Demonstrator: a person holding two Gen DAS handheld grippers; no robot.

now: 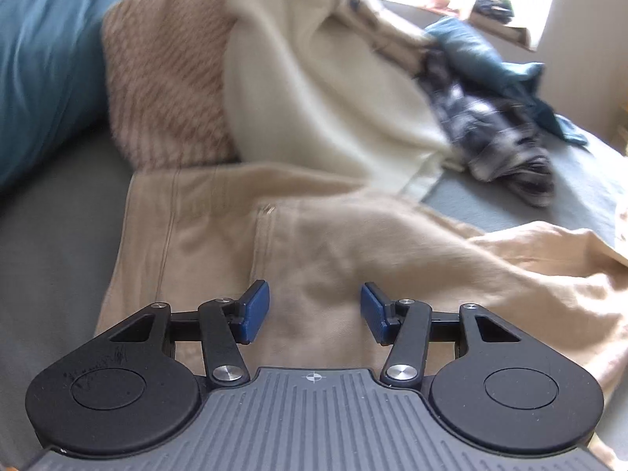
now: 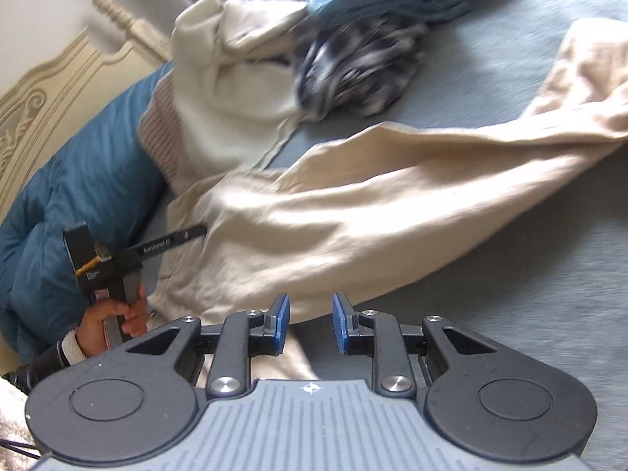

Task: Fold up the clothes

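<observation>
Grey bed [image 2: 510,274]; beige trousers [image 1: 314,243] spread; left tongs [image 1: 315,312], right tongs [image 2: 311,324] both released, empty.

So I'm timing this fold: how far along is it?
Nothing looks folded yet. The beige trousers lie spread and rumpled on the bed; both the left gripper and the right gripper are open over them, gripping nothing. The cream garment, patterned one and teal one wait in a heap.
</observation>
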